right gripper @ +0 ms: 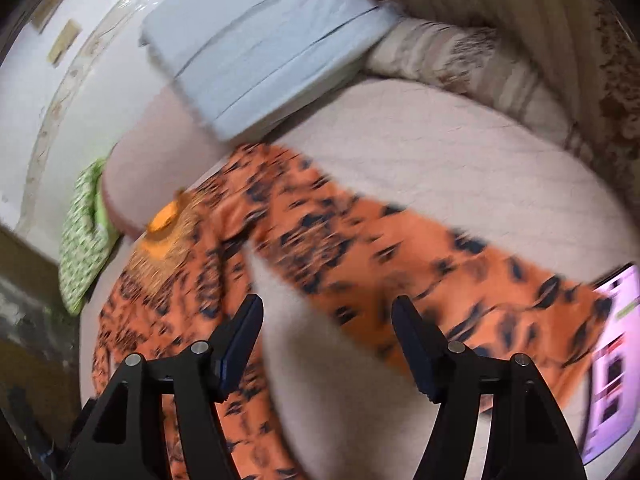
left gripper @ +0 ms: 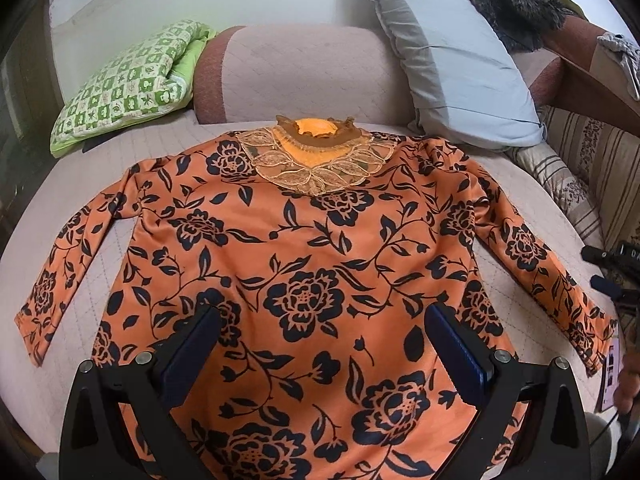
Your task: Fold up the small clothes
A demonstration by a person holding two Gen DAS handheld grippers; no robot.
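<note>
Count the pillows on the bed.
2: a green checked pillow at the far left, a pale blue pillow at the far right. Others may be hidden.

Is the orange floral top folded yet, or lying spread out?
Spread out. The orange floral top lies flat on the bed cover, front up, both sleeves out to the sides, lace collar showing. No fold is visible.

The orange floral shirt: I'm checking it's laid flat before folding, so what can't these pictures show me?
- Orange floral shirt hem: left wrist view, cut off by the bottom edge and covered by the open left gripper.
- Its sleeve wrinkles: right wrist view, motion blur.
- That sleeve's cuff: right wrist view, blurred beside the lit screen.
- Screen content: too blurred.
</note>
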